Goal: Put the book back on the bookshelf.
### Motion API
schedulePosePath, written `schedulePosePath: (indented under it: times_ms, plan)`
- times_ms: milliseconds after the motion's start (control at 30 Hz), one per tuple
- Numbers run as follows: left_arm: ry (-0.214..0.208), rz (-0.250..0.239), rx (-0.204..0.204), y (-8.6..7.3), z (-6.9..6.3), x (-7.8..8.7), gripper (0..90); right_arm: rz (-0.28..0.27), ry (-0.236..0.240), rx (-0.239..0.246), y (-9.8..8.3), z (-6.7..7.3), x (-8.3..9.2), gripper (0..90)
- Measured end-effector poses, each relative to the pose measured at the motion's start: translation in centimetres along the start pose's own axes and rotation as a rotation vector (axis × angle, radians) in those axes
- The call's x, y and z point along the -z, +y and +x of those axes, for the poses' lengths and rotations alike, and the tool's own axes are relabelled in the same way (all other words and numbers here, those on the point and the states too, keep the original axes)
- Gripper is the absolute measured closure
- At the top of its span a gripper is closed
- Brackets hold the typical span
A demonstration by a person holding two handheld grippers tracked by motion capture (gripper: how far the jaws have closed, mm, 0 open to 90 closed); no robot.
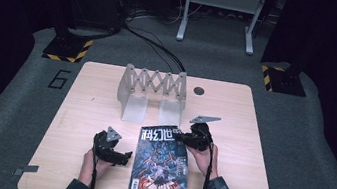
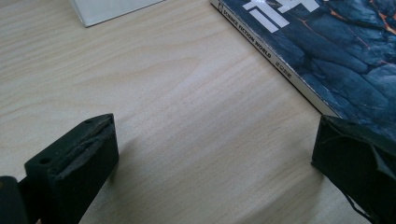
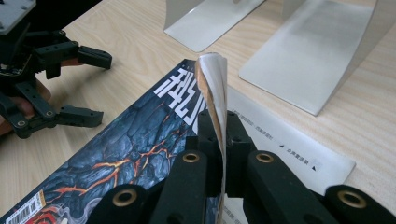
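Right gripper view: the right gripper (image 3: 218, 154) is closed on the lifted cover corner (image 3: 212, 88) of the magazine (image 3: 126, 149); the corner is pinched upright between the jaws, and a white inner page (image 3: 289, 154) is exposed beneath it. High view: the magazine (image 1: 160, 166) is laid flat on the table (image 1: 91, 88), near its front edge, between the two hands; a grey rack (image 1: 152, 92) is placed just behind it. The left gripper (image 1: 114, 153) is held just left of the magazine; its jaws are spread wide over bare wood, and nothing is gripped.
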State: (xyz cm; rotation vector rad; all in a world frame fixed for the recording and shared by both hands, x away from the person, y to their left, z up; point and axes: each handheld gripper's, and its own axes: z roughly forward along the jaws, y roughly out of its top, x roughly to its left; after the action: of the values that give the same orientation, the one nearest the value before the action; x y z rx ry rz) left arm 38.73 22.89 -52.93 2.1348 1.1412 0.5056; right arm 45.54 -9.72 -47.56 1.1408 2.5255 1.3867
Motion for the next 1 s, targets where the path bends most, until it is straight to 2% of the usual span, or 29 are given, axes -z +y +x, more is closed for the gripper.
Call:
schedulePosePath:
  times_ms: [100,133,200,300,433,467,500,533,567,600,733,767,967,1000]
  plan:
    - [-0.003,0.002,0.010,0.0,0.0,0.0,0.3,-0.009,-0.001,0.012,0.1,0.3,0.2,89.0]
    - [0.005,-0.005,0.003,0.0,0.0,0.0,0.3,-0.026,0.000,0.037,0.3,0.7,0.3,89.1]
    - [0.004,-0.005,0.004,0.0,0.0,-0.1,0.3,-0.032,0.002,0.038,0.3,0.9,0.5,89.1]
    - [0.000,-0.008,-0.005,0.0,0.0,-0.1,0.6,-0.063,0.003,0.066,0.7,1.6,1.0,89.0]
    - [-0.021,0.026,0.010,0.7,-0.1,-0.1,1.9,-0.088,0.001,0.106,1.1,2.4,1.5,89.0]
    - [-0.040,0.020,0.039,0.8,0.0,-0.1,3.1,-0.088,0.000,0.112,1.1,2.5,1.6,89.0]
    - [-0.040,0.020,0.039,0.8,0.0,-0.1,4.5,-0.088,0.000,0.112,1.1,2.5,1.6,89.0]
    - [-0.069,0.005,0.070,1.1,0.1,0.0,4.5,-0.090,-0.001,0.125,1.2,2.6,1.6,89.0]
    - [-0.082,0.000,0.080,1.3,0.2,0.1,5.4,-0.096,-0.001,0.121,1.3,2.8,1.7,89.0]
    - [-0.096,-0.027,0.112,1.5,0.2,0.2,5.7,-0.106,-0.002,0.131,1.4,3.0,1.9,89.0]
    - [-0.164,-0.070,0.129,2.6,0.0,0.9,7.4,-0.117,0.001,0.135,1.5,3.2,2.0,89.0]
    - [-0.194,-0.073,0.124,3.0,-0.3,1.0,7.1,-0.125,0.005,0.151,1.5,3.3,2.0,89.0]
    - [-0.237,-0.052,0.121,3.6,-0.9,0.1,6.7,-0.142,0.003,0.166,1.6,3.9,2.3,89.0]
    - [-0.256,-0.049,0.121,3.7,-1.0,-0.1,6.6,-0.148,0.004,0.171,1.6,4.0,2.4,89.0]
